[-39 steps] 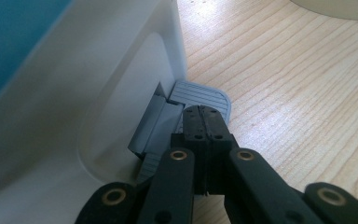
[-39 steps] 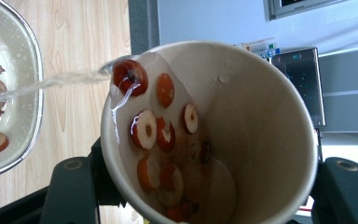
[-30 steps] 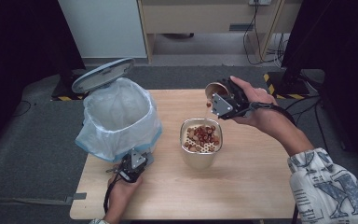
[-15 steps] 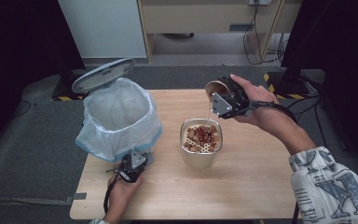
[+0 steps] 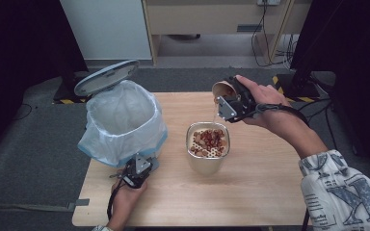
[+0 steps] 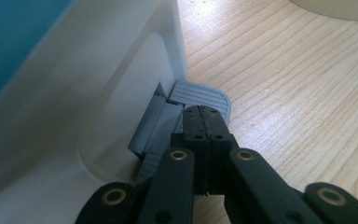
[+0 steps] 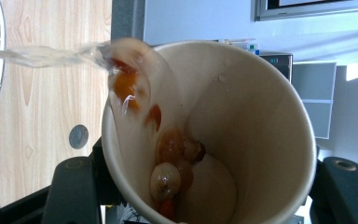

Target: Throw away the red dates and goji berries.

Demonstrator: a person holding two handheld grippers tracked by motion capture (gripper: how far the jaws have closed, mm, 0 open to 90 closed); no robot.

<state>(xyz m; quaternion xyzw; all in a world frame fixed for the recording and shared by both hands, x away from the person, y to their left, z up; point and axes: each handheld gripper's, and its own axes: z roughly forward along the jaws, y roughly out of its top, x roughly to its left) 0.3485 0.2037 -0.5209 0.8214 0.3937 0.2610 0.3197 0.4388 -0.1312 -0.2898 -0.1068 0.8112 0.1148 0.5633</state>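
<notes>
My right gripper (image 5: 227, 104) is shut on a tan paper cup (image 5: 221, 89), held tipped on its side above the table. A thin stream of liquid (image 5: 215, 115) runs from the cup's rim into a beige container (image 5: 206, 161) whose strainer top holds several red-brown pieces (image 5: 210, 139). In the right gripper view the cup (image 7: 242, 116) sits between my jaws, with a few wet brown pieces (image 7: 170, 163) still inside. My left gripper (image 6: 204, 112) is shut, its tips resting on the grey foot pedal (image 6: 200, 93) of a white bin (image 5: 123, 120).
The bin carries a white liner bag and its grey lid (image 5: 105, 77) stands up open at the back. It occupies the table's left part (image 5: 250, 192). Beyond the far edge are a cabinet and cables on the floor.
</notes>
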